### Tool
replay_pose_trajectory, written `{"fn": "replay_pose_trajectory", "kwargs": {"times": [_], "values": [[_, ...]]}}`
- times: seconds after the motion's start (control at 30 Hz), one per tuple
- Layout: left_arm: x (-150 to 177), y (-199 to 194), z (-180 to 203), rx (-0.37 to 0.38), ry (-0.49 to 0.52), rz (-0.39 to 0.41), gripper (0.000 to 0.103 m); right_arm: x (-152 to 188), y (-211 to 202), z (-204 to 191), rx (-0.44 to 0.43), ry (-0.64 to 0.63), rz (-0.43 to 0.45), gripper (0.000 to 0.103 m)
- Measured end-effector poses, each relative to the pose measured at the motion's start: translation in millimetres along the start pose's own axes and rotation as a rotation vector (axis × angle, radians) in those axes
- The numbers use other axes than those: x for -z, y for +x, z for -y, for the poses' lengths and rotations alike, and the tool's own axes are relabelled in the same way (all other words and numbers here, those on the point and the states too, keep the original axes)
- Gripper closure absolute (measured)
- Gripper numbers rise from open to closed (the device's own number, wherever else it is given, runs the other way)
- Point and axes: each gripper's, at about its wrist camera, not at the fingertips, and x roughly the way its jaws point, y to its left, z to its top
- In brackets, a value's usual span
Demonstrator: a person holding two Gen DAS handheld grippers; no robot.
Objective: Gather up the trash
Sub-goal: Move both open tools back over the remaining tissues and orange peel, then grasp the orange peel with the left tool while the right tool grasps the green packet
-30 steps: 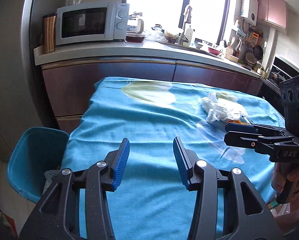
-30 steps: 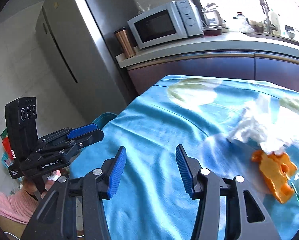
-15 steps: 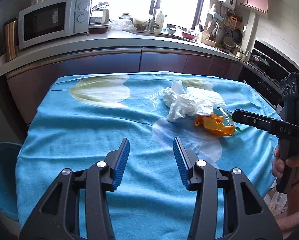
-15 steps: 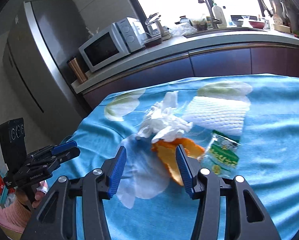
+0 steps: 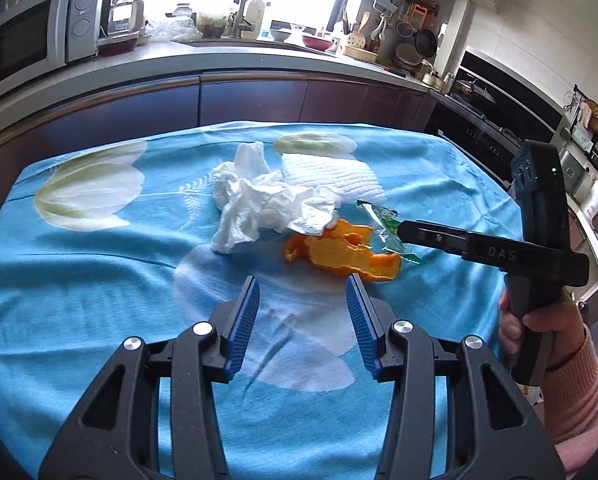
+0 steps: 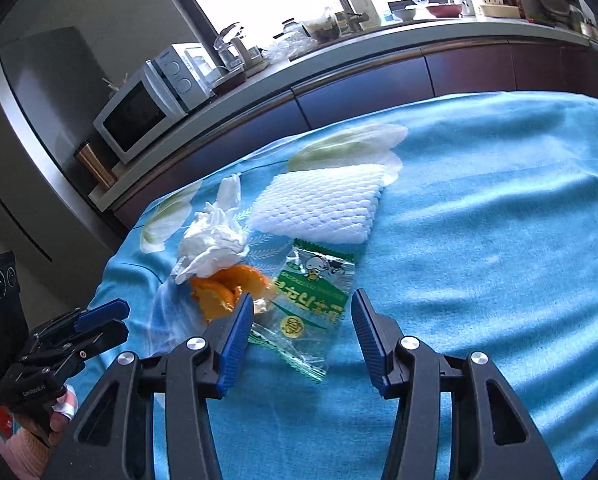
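Both views have swung from the table's near-left edge onto the trash pile, which is now lying close ahead of the jaws.

The right gripper (image 6: 302,312) is hovering with jaws spread wide and empty, the green-and-clear wrapper (image 6: 313,292) lying flat between and just beyond its tips; the orange peel (image 6: 227,288) is sitting at its left fingertip, crumpled tissue (image 6: 211,242) touching the peel further out, and white foam netting (image 6: 319,210) lying farthest. The left gripper (image 5: 302,304) is also gaping empty over the blue tablecloth (image 5: 79,300), peel just beyond its right tip, tissue ahead.
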Motion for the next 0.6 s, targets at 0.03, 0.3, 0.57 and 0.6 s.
{"fn": "replay_pose_trajectory", "kwargs": {"times": [0.03, 0.3, 0.57, 0.6], "values": [[0, 5, 3, 0.011, 0.001, -0.009, 0.058, 0, 1, 4, -0.005, 0.019, -0.003, 0.054], [-2, 40, 16, 0.111, -0.036, -0.090, 0.056, -1, 9, 16, -0.059, 0.076, -0.031, 0.054], [-9, 75, 10, 0.168, -0.150, -0.162, 0.058, -5, 13, 21, -0.109, 0.103, -0.050, 0.068], [-10, 78, 8, 0.176, -0.166, -0.164, 0.060, -4, 13, 22, -0.114, 0.109, -0.054, 0.071]]}}
